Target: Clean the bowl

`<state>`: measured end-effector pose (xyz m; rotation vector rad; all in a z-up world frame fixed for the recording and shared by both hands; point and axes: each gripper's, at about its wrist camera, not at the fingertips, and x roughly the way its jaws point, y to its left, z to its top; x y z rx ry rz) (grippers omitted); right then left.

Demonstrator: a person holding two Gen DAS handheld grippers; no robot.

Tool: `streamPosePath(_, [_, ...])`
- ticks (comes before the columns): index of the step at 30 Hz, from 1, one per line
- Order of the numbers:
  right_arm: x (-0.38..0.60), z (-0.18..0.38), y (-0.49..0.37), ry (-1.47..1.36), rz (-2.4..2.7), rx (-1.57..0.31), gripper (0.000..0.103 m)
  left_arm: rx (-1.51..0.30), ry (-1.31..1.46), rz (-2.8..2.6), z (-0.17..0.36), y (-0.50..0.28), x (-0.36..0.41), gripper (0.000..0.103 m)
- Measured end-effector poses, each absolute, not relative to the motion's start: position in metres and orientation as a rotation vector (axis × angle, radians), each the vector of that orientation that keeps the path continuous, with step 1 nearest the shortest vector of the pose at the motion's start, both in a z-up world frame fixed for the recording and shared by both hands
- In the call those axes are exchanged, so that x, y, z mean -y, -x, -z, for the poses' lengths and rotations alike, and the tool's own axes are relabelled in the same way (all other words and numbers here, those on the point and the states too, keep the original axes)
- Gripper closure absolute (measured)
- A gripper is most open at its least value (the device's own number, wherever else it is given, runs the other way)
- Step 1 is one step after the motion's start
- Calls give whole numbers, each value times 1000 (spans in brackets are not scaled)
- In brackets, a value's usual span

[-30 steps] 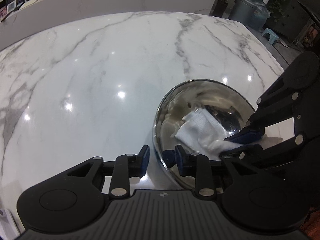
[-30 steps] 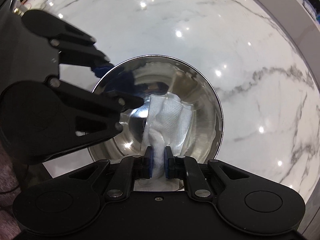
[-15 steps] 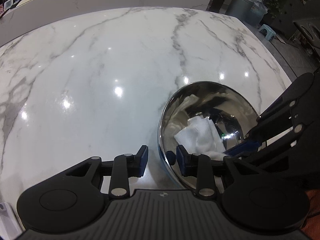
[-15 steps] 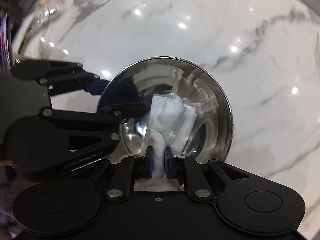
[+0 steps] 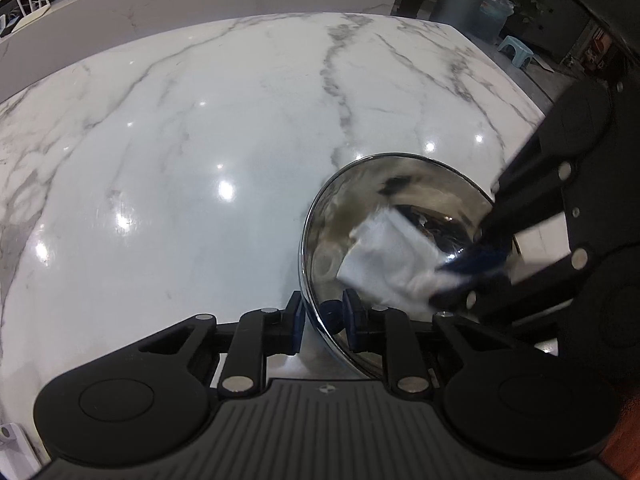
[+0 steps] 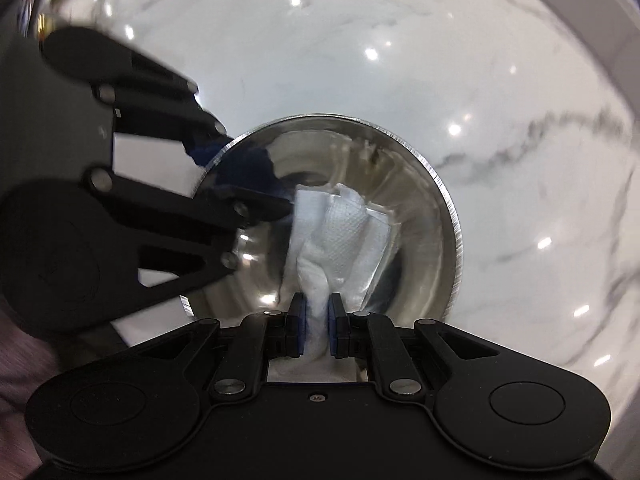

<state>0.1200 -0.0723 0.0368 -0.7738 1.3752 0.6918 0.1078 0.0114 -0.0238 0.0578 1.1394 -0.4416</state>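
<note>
A shiny steel bowl [image 5: 332,216] stands on the white marble table [image 5: 200,140]; it also shows in the right wrist view [image 6: 432,208]. My left gripper [image 5: 323,322] straddles the bowl's near rim, one finger outside and one inside, shut on it. My right gripper [image 6: 316,326] is shut on a white folded cloth [image 6: 340,232] and presses it against the bowl's inner wall. The cloth [image 5: 384,256] and the right gripper [image 5: 472,276] show inside the bowl in the left wrist view. The left gripper [image 6: 224,176] shows at the bowl's left rim.
The marble table stretches far and left of the bowl. Its right edge [image 5: 520,88] is near the bowl. Beyond it are a grey bin [image 5: 464,4], a blue stool [image 5: 518,50] and plants. A long white counter [image 5: 200,4] runs behind the table.
The right gripper has swept the cloth round inside the bowl and swung over its right side. The left gripper keeps its hold on the rim.
</note>
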Motion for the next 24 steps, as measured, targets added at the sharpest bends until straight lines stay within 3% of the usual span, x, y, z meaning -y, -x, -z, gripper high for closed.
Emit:
streamPosePath(4, [72, -39, -124, 819, -687, -1358, 94, -1142, -56, 438, 23, -108, -11, 83])
streamPosePath(7, [76, -42, -127, 799, -688, -1363, 94, -1180, -72, 458, 25, -106, -8, 66])
streamPosePath(10, [82, -45, -132, 765, -686, -1371, 94, -1193, -86, 479, 25, -102, -8, 63])
streamPosePath(13, [87, -47, -135, 736, -684, -1378, 94, -1185, -81, 484, 24, -102, -10, 77])
streamPosePath(17, [93, -50, -137, 698, -685, -1401, 94, -1157, -79, 472, 22, -104, -11, 87])
streamPosePath(24, [101, -56, -139, 448, -793, -1482, 93, -1122, -87, 429, 20, -107, -9, 89])
